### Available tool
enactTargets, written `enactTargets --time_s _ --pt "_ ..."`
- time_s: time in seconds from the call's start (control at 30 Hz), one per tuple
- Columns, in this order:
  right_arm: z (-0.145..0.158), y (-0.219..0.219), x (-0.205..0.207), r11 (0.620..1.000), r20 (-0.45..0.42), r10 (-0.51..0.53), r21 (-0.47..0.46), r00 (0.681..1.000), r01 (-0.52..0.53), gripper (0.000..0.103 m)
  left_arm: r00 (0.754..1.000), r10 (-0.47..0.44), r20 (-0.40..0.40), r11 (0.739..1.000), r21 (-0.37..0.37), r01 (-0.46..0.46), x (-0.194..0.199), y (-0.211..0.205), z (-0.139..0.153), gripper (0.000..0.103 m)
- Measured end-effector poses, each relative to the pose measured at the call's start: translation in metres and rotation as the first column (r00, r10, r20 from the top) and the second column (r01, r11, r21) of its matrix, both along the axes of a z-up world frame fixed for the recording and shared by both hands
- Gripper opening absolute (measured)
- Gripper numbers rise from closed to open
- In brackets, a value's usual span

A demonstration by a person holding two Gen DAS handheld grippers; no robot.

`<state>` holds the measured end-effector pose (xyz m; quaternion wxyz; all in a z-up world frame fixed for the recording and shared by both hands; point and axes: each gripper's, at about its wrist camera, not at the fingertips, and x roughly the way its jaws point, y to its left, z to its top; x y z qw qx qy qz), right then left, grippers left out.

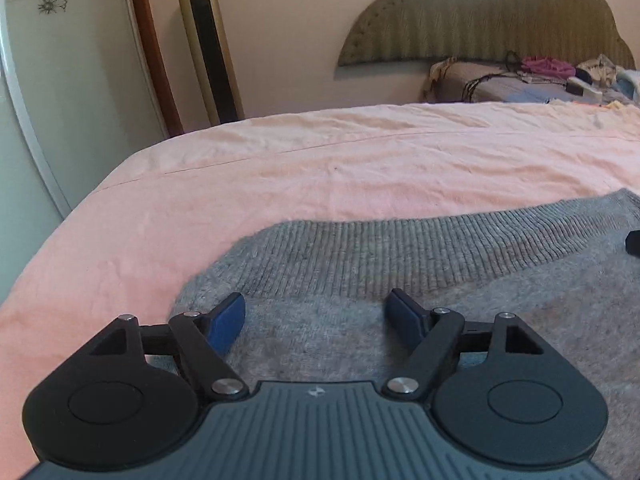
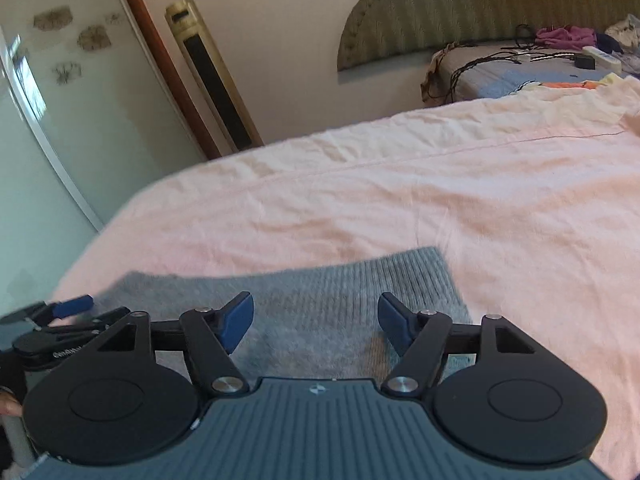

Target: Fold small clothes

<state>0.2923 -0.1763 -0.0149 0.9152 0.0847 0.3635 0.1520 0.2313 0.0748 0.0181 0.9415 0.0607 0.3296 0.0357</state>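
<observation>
Now better to lower each claw slowly onto the near part of the grey sweater, one toward each side, and to pinch only the top layer, not the pink sheet under it. Good also to take both corners at the same level, so that the fold comes straight and the ribbed band at the far edge stays flat. Probably a fresh grip needed first, since nothing held at this moment.

Left claw: spread wide, blue pads apart, only grey knit visible between them, nothing pinched; whether the tips touch the cloth, cannot tell. Right claw: also spread wide, empty, hanging over the right part of the same sweater, near its right far corner. Sweater lying flat on the bed, near edge, with much bare sheet beyond it toward the far side.
</observation>
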Motion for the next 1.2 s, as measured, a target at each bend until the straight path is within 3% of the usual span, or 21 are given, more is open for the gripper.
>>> enactTargets --time_s 0.07,0.13,0.2,0.27,0.3,0.37,0.43,0.5,0.57,0.63,0.67,0.73,0.83,0.87,0.93,1.0,1.13,1.17,1.2 --pt "-0.016 -0.002 -0.01 0.998 0.094 0.036 -0.047 0.995 -0.031 0.071 1.0 0.015 0.006 0.999 -0.035 -0.015 0.0 0.015 -0.002 0.079" --pt "-0.019 -0.009 -0.012 1.0 0.105 0.027 -0.007 0.994 -0.027 0.071 1.0 0.027 -0.004 0.996 -0.082 -0.027 0.005 0.022 -0.003 0.082" --pt "-0.019 -0.006 -0.007 1.0 0.106 0.02 -0.026 0.994 -0.018 0.071 0.999 0.044 0.018 0.999 -0.026 -0.043 0.001 0.012 -0.004 0.083" --pt "-0.017 0.009 -0.007 0.992 0.107 0.049 -0.124 0.993 -0.035 0.077 0.992 0.094 0.08 0.996 0.002 -0.095 -0.016 0.008 0.003 0.082" --pt "-0.013 0.013 -0.011 0.988 0.105 0.035 -0.155 0.994 -0.019 0.077 0.98 0.143 0.136 0.99 -0.03 -0.14 -0.037 0.013 0.012 0.081" --pt "0.008 0.007 -0.037 0.995 0.085 -0.033 -0.086 0.996 0.04 0.079 0.967 0.176 0.183 0.966 -0.221 -0.134 -0.09 0.032 0.029 0.081" --pt "0.026 -0.014 -0.077 0.997 0.093 -0.019 0.082 0.996 0.011 0.084 0.958 0.238 0.159 0.885 -0.442 -0.147 -0.148 0.058 0.031 0.081" --pt "0.035 -0.042 -0.13 0.972 0.089 -0.042 0.232 0.995 0.02 0.098 0.948 0.305 0.096 0.786 -0.587 -0.193 -0.201 0.08 0.023 0.081" --pt "0.03 -0.066 -0.173 0.944 0.032 -0.094 0.32 0.995 0.079 0.099 0.926 0.377 0.0 0.638 -0.725 -0.259 -0.248 0.098 0.005 0.081" --pt "0.016 -0.089 -0.211 0.898 -0.058 -0.15 0.409 0.987 0.16 0.099 0.908 0.405 -0.108 0.502 -0.804 -0.32 -0.276 0.109 -0.014 0.081" --pt "0.006 -0.096 -0.225 0.873 -0.109 -0.176 0.441 0.978 0.207 0.099 0.907 0.406 -0.109 0.466 -0.829 -0.308 -0.283 0.11 -0.02 0.081" --pt "-0.01 -0.102 -0.237 0.849 -0.196 -0.198 0.456 0.96 0.268 0.099 0.909 0.401 -0.112 0.432 -0.852 -0.295 -0.284 0.109 -0.023 0.084" --pt "-0.02 -0.094 -0.233 0.836 -0.185 -0.203 0.479 0.962 0.268 0.103 0.94 0.323 -0.112 0.35 -0.909 -0.228 -0.259 0.109 -0.03 0.088" --pt "-0.022 -0.089 -0.224 0.831 -0.184 -0.193 0.492 0.964 0.261 0.103 0.938 0.331 -0.102 0.361 -0.905 -0.226 -0.251 0.105 -0.029 0.088" --pt "-0.027 -0.081 -0.205 0.8 -0.188 -0.2 0.535 0.962 0.271 0.103 0.955 0.283 -0.09 0.336 -0.923 -0.186 -0.23 0.1 -0.032 0.088" --pt "-0.03 -0.074 -0.186 0.785 -0.169 -0.213 0.557 0.962 0.271 0.103 0.943 0.318 -0.102 0.344 -0.914 -0.215 -0.219 0.095 -0.029 0.088" --pt "-0.029 -0.064 -0.162 0.787 -0.17 -0.223 0.55 0.96 0.281 0.103 0.935 0.339 -0.107 0.4 -0.883 -0.246 -0.206 0.083 -0.026 0.084" --pt "-0.029 -0.064 -0.159 0.786 -0.177 -0.218 0.551 0.96 0.28 0.103 0.936 0.337 -0.105 0.424 -0.87 -0.251 -0.204 0.08 -0.025 0.079" --pt "-0.029 -0.064 -0.158 0.784 -0.178 -0.222 0.553 0.959 0.284 0.098 0.934 0.341 -0.11 0.446 -0.855 -0.263 -0.202 0.078 -0.026 0.063"
